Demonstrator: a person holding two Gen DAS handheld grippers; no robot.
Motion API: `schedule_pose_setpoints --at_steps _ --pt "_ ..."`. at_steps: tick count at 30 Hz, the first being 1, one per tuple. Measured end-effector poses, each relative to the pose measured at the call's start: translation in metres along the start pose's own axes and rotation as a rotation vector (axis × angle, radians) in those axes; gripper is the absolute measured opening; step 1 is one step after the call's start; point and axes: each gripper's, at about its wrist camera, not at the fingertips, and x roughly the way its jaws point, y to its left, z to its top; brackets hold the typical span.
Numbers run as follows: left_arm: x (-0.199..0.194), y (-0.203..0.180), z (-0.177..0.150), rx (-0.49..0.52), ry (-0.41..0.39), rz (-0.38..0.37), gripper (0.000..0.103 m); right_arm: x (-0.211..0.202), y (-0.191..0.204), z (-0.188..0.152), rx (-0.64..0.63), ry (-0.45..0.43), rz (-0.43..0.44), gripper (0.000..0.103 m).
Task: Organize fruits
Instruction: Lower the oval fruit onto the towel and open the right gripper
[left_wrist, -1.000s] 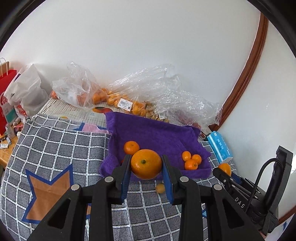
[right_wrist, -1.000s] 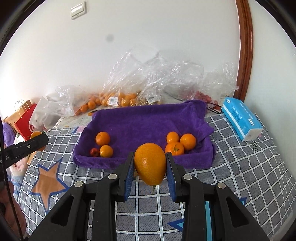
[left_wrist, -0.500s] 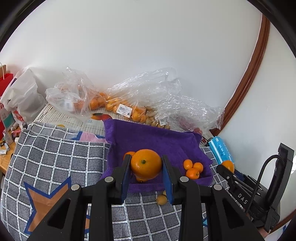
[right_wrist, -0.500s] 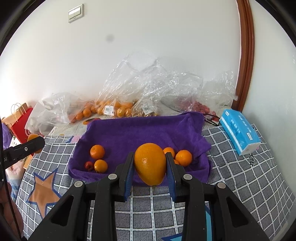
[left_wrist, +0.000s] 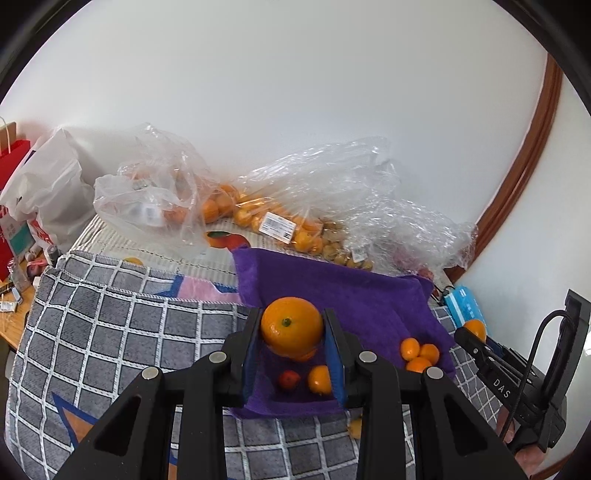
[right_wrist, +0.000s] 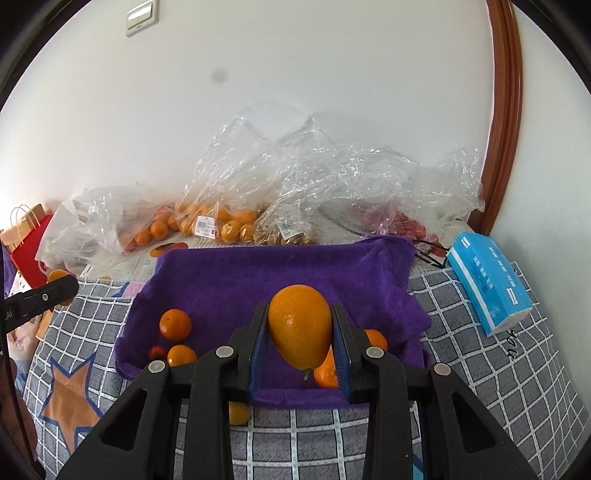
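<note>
My left gripper (left_wrist: 292, 326) is shut on a round orange (left_wrist: 291, 326), held over the near left part of the purple towel (left_wrist: 354, 295). Below it lie a small red fruit (left_wrist: 289, 379) and a small orange (left_wrist: 319, 379); a cluster of small oranges (left_wrist: 419, 354) sits to the right. My right gripper (right_wrist: 300, 328) is shut on a pear-shaped orange (right_wrist: 299, 325) above the towel's (right_wrist: 258, 273) near right part, where small oranges (right_wrist: 375, 339) are half hidden. On the towel's left lie two small oranges (right_wrist: 175, 324) and a red fruit (right_wrist: 157, 352).
Clear plastic bags of fruit (right_wrist: 221, 221) line the wall behind the towel. A blue tissue pack (right_wrist: 487, 284) lies at the right on the checked grey cloth (right_wrist: 480, 369). One small orange (right_wrist: 238, 412) lies on the cloth before the towel. Red and white bags (left_wrist: 33, 206) stand at the left.
Both grippers have moved forward with their oranges, from over the checked cloth to over the near part of the purple towel. Both grips are unchanged.
</note>
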Motion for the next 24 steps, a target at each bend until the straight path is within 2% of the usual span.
schedule_pose_setpoints --at_steps 7,14,24 --pt "0.018 0.022 0.002 -0.032 0.021 0.009 0.03 0.045 0.006 -0.012 -0.007 0.079 0.03 0.032" --pt "0.045 0.016 -0.009 -0.017 0.082 -0.014 0.03 0.085 0.01 -0.036 0.004 0.176 0.054 0.032" --pt "0.082 0.001 -0.026 -0.007 0.186 -0.025 0.03 0.098 0.008 -0.042 0.004 0.186 0.084 0.035"
